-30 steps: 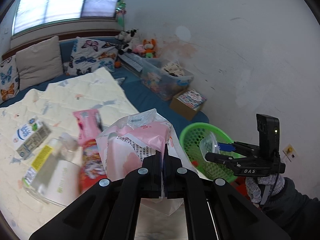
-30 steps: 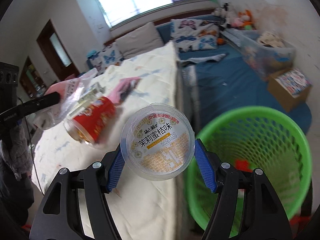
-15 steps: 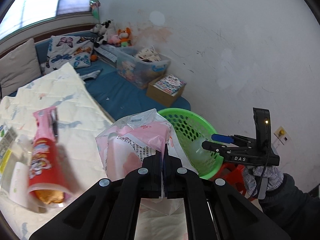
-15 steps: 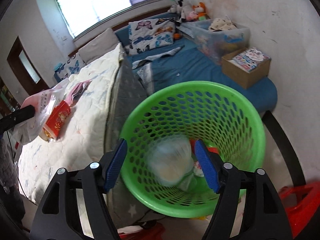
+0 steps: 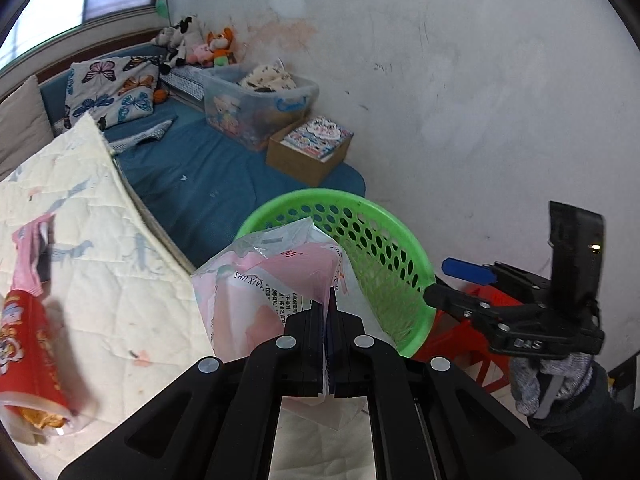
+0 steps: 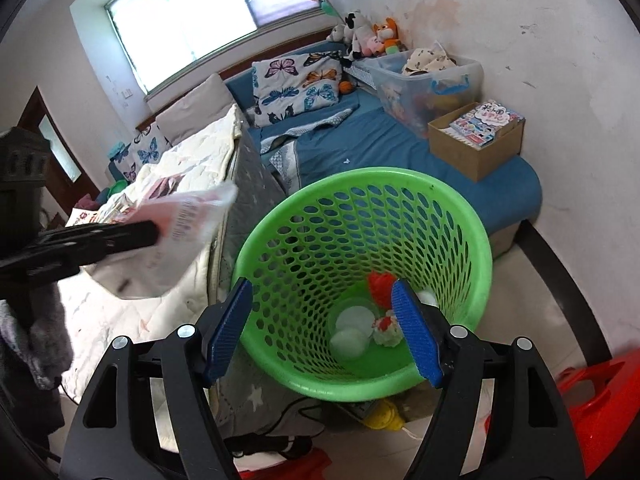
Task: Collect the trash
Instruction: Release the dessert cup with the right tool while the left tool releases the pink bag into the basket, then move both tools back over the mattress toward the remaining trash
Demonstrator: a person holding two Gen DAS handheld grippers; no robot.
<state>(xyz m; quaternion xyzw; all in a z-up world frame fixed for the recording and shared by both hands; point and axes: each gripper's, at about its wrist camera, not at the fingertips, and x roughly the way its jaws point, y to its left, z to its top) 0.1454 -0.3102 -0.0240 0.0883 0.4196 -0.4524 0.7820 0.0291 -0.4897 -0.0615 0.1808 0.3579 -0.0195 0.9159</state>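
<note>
My left gripper [image 5: 329, 312] is shut on a crumpled pink and clear plastic bag [image 5: 272, 292], held just in front of the green mesh basket [image 5: 384, 248]. From the right wrist view, the left gripper [image 6: 148, 232] and its bag [image 6: 188, 232] hang left of the basket's rim [image 6: 472, 216]. My right gripper [image 6: 322, 286] stands open and empty over the basket's mouth. A clear cup [image 6: 352, 332] lies at the bottom beside red and white scraps [image 6: 382, 284]. A red snack cup [image 5: 28, 344] and a pink wrapper [image 5: 32, 248] lie on the quilt.
The basket stands on the floor against the bed's corner, by the cream quilt [image 5: 100, 240]. Behind it lies a blue mattress [image 6: 380, 140] with a cardboard box [image 6: 476, 148] and a clear storage bin [image 6: 424, 80]. A red stool [image 6: 592, 408] sits at the right, close to the wall.
The cup left my right gripper and fell into the basket, where it now lies. Both grippers swung over toward the basket, the left one carrying the bag.
</note>
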